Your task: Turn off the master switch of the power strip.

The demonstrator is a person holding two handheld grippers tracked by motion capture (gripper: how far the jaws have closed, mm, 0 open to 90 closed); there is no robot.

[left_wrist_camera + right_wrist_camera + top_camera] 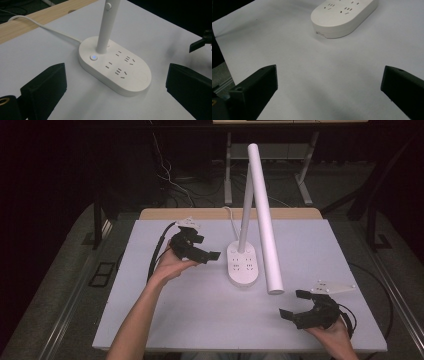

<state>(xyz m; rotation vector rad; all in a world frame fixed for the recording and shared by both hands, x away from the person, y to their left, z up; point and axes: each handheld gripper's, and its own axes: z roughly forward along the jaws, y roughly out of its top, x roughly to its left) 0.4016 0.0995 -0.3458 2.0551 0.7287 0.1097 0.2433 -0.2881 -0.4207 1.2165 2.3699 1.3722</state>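
My left gripper [207,251] hangs over the table [190,310] with its jaws spread wide and nothing between them. Just ahead of those jaws, near but not touching, sits the lamp base [117,67], a white oval with socket holes on its top. A small button [93,57] glows blue on the end of the base closest to me, right beside the foot of the lamp's upright stem [106,27]. A white cord [42,27] runs off from the far end of the base toward the wooden edge behind.

My right gripper [292,306] is held low over the table, jaws also spread and empty. The base [343,16] lies well ahead of it, with bare table between.
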